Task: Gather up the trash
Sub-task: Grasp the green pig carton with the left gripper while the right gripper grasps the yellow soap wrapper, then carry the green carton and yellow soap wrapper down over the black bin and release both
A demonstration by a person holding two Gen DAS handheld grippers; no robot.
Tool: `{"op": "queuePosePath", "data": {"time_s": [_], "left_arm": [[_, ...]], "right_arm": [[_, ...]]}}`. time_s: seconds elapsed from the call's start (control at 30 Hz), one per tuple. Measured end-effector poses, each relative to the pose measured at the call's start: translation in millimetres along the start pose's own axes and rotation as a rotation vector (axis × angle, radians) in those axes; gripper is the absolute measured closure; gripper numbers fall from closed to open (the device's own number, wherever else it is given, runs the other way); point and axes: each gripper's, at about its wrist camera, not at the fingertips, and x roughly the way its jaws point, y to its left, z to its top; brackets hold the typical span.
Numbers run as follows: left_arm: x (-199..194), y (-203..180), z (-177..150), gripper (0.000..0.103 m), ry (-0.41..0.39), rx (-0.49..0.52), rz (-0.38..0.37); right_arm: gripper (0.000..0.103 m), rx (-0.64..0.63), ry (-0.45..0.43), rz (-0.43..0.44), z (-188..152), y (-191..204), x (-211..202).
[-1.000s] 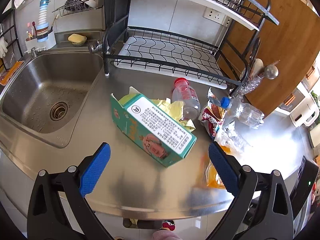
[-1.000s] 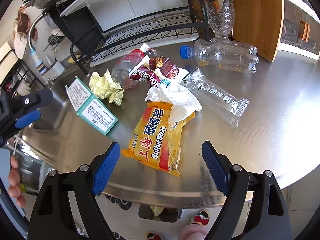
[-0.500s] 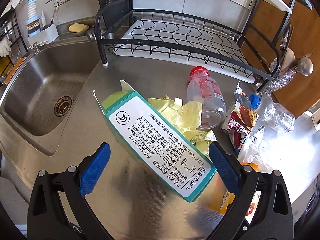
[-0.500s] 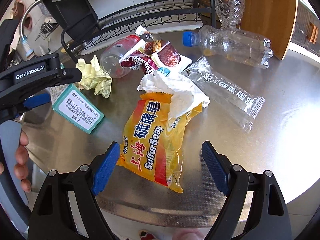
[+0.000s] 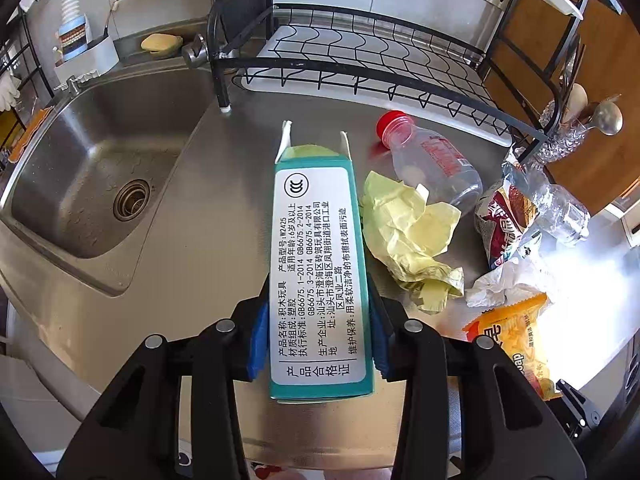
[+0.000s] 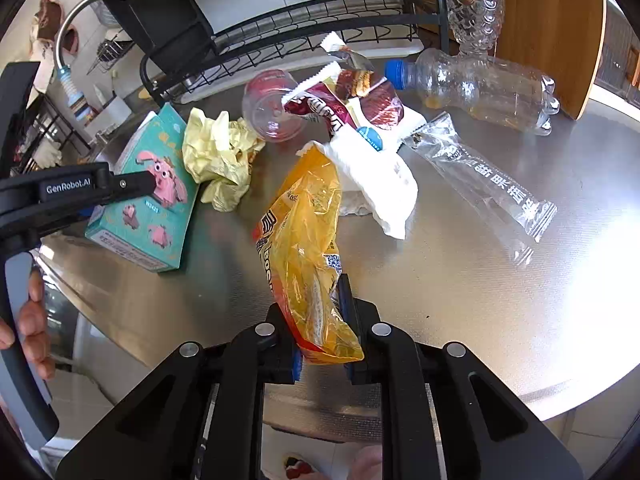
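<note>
My left gripper (image 5: 318,332) points down at the steel counter, its jaws closing on a green carton (image 5: 316,248) with a white label; both blue pads touch its sides. My right gripper (image 6: 322,344) has its jaws closing on the lower end of a yellow soap wrapper (image 6: 304,240), which is crumpled and stands up between the pads. Loose on the counter lie crumpled yellow paper (image 5: 408,236), a red-capped small bottle (image 5: 432,160), a red snack wrapper (image 6: 344,104), a white tissue (image 6: 376,176), a clear plastic bag (image 6: 488,184) and a blue-capped clear bottle (image 6: 480,88).
A steel sink (image 5: 100,184) lies to the left of the carton. A black dish rack (image 5: 360,60) stands behind the trash. A wooden board (image 6: 552,20) and a glass holder (image 6: 472,8) stand at the back right. The counter's front edge runs just below both grippers.
Both grippers were wide open and have closed, the left onto the green carton, the right onto the yellow soap wrapper. The left one came down closer to the counter. The wrapper now stands crumpled.
</note>
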Motion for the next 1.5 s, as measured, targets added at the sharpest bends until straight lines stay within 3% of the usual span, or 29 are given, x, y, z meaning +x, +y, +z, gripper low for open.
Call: {"op": "queuePosePath", "data": {"time_s": [0.23, 0.47, 0.8, 1.17, 1.5], "left_arm": [[-35.9, 20.2, -10.3, 0.065, -0.076, 0.010, 0.014], [-76.8, 42.0, -27.3, 0.065, -0.129, 0.022, -0.006], [-125.9, 65.2, -94.3, 0.065, -0.146, 0.079, -0.039], [-104.6, 85.5, -196.7, 0.065, 0.000, 0.152, -0.059], [-38.4, 78.5, -268.6, 0.065, 0.170, 0.218, -0.113]], "right_arm": [[0.090, -0.014, -0.091, 0.021, 4.9, 15.3, -29.1], [0.090, -0.025, -0.114, 0.028, -5.1, 36.4, -48.2], [0.090, -0.048, -0.122, 0.033, -55.7, 66.2, -74.4], [0.090, -0.009, -0.024, 0.013, -139.2, 69.4, -69.0], [0.090, 0.045, 0.167, -0.035, -206.3, 41.9, -7.9]]}}
